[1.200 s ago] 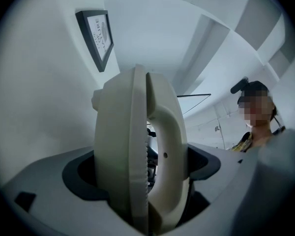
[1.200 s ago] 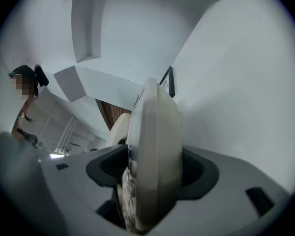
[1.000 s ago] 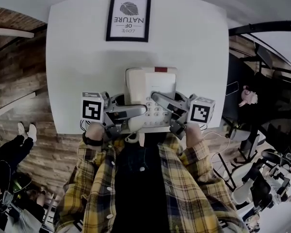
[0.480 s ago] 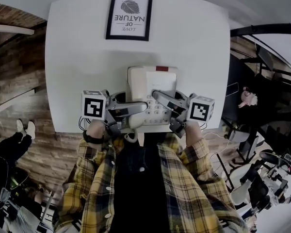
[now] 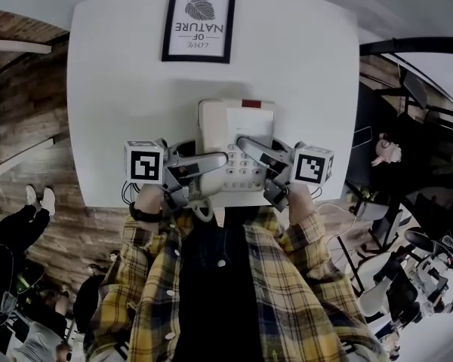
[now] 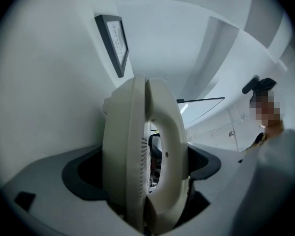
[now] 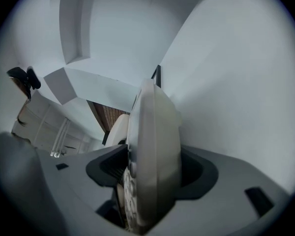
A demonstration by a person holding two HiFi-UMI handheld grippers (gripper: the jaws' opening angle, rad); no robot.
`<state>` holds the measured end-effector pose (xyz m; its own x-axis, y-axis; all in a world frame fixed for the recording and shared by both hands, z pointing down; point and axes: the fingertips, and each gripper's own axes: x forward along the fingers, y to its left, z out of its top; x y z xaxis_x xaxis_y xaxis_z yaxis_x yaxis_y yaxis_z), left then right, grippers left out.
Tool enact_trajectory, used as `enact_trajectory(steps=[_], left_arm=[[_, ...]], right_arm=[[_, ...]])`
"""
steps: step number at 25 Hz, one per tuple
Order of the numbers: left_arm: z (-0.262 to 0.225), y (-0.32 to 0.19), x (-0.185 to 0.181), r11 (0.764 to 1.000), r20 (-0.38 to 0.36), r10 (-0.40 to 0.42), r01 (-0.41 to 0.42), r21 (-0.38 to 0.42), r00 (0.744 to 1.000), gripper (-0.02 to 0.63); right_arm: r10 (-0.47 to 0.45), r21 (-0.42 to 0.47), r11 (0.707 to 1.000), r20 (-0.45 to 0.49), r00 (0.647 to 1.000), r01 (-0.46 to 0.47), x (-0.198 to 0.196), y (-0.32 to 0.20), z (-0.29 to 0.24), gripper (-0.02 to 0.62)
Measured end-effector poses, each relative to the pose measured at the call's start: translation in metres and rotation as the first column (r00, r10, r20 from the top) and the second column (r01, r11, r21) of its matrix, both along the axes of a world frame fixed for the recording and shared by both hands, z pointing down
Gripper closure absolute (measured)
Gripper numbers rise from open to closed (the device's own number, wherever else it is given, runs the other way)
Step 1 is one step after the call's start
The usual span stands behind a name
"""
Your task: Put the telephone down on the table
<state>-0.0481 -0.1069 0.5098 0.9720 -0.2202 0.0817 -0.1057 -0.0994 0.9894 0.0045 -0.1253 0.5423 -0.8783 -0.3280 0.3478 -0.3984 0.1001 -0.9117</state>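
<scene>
Left claw (image 5: 220, 159) and right claw (image 5: 244, 143) clamp the telephone (image 5: 238, 121) (handset (image 6: 165, 141) on)

Cream-white telephone (image 5: 235, 124); plain white table (image 5: 121, 89); black-framed white picture (image 5: 198, 23); yellow, navy and white plaid shirt (image 5: 302, 277)

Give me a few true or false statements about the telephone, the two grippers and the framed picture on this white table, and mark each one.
1. The left gripper and the right gripper are both shut on the telephone. True.
2. The framed picture lies at the near edge of the table, next to the person. False: it lies at the far edge, beyond the telephone.
3. The handset lies loose on the table, apart from the telephone. False: it sits against the telephone's body, between the left gripper's jaws.
4. The telephone is over the near part of the table, right in front of the person. True.
</scene>
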Motion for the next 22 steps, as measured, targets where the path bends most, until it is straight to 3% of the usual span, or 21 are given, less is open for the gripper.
enact_trajectory(steps=[11, 17, 20, 22], left_arm=[[0.008, -0.008, -0.004, 1.000, 0.093, -0.016, 0.016, 0.005, 0.996, 0.161], [0.014, -0.011, -0.010, 0.999, 0.217, -0.001, -0.006, 0.032, 0.976, 0.161], [0.013, -0.017, -0.033, 0.997, 0.283, -0.056, 0.041, 0.061, 0.957, 0.161], [0.010, -0.023, -0.045, 0.995, 0.281, -0.086, 0.070, 0.069, 0.956, 0.161]], right_arm=[[-0.006, -0.027, 1.000, -0.026, 1.000, 0.005, 0.002, -0.006, 0.002, 0.316], [-0.016, -0.028, 1.000, -0.090, 0.996, 0.013, 0.009, -0.010, 0.007, 0.316], [-0.019, 0.013, 1.000, -0.127, 0.992, 0.021, 0.013, -0.014, 0.004, 0.318], [-0.028, 0.018, 0.999, -0.118, 0.993, 0.030, 0.013, -0.017, 0.001, 0.318]])
